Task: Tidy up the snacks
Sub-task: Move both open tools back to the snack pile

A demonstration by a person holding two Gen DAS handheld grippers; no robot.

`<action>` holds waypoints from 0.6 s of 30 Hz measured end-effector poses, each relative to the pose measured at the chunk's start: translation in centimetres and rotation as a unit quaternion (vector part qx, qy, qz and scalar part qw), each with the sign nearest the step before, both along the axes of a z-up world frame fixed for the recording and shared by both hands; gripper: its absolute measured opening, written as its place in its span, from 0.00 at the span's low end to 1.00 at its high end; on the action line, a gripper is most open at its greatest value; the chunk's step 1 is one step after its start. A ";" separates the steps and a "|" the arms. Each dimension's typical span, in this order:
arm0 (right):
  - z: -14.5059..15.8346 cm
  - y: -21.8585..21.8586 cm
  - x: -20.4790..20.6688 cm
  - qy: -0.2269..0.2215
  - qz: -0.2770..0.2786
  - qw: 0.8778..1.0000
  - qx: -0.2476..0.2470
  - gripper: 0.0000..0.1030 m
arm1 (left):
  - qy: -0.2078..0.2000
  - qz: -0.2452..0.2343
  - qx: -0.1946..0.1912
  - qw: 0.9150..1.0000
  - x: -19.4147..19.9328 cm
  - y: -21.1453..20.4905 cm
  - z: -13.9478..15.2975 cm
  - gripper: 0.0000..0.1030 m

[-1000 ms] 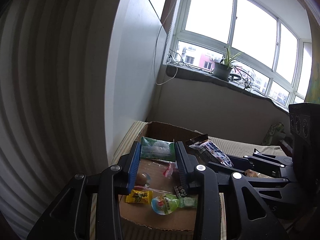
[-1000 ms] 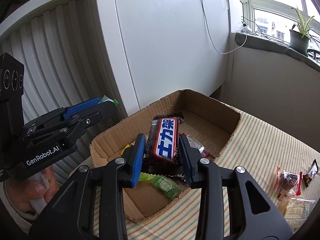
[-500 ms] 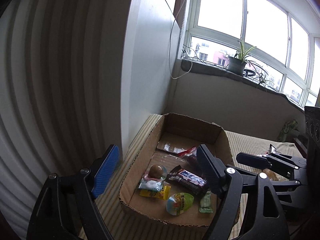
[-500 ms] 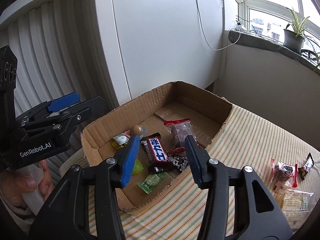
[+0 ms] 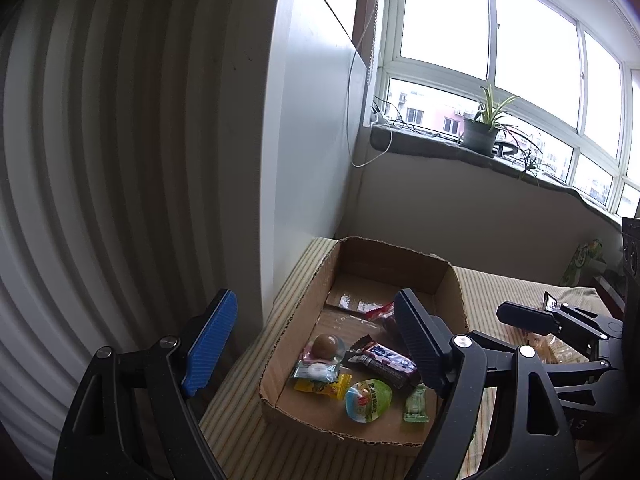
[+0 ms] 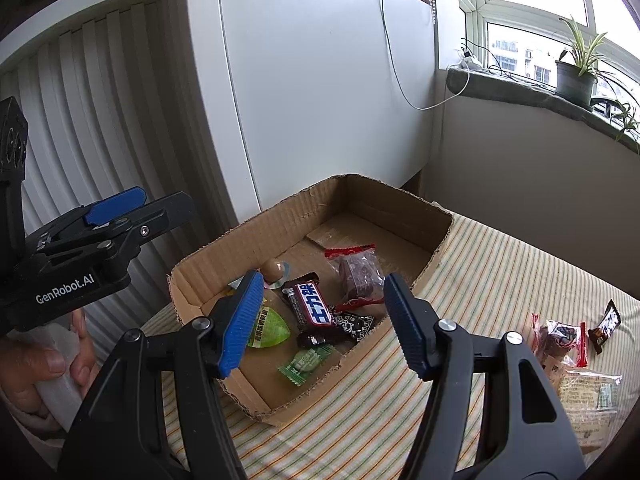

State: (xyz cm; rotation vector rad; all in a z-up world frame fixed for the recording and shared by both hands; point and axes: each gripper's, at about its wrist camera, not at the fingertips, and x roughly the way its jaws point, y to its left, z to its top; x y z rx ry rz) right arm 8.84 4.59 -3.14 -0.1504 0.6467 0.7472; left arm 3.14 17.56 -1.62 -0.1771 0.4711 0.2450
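Observation:
An open cardboard box (image 5: 384,256) (image 6: 280,216) sits on a striped cloth and holds several snacks. Among them are a chocolate bar (image 6: 312,308) (image 5: 384,362) with a blue and white label, a pale green packet (image 5: 316,370), a green egg-shaped snack (image 5: 368,400), a small green candy (image 6: 306,362) and a red-edged dark snack (image 6: 356,276). My left gripper (image 5: 314,296) hangs open above the box's near left side, nothing between its fingers. Over the near rim my right gripper (image 6: 324,278) is open too, with the chocolate bar lying in the box below it.
More wrapped snacks (image 6: 560,336) and a pale biscuit pack (image 6: 588,392) lie on the striped cloth (image 6: 500,264) right of the box. A white cabinet (image 6: 320,80) stands close behind the box. A potted plant (image 5: 478,136) is on the window sill. A hand (image 6: 48,364) holds the left gripper.
Both grippers opened and drew back from the box. The left let go of the pale green packet and the right let go of the chocolate bar; both now lie in the box.

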 end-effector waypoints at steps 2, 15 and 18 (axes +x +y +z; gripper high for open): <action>-0.2 -0.2 0.2 0.002 -0.001 1.000 0.002 0.63 | 0.001 0.001 0.002 1.000 0.1 0.0 0.0 0.79; -2.2 -4.4 1.9 0.031 -0.030 0.999 0.028 0.63 | 0.015 -0.007 0.024 1.000 1.4 -2.6 0.0 0.79; -3.1 -6.9 2.5 0.040 -0.047 0.998 0.030 0.63 | 0.021 -0.020 0.028 0.999 2.3 -4.3 -0.1 0.83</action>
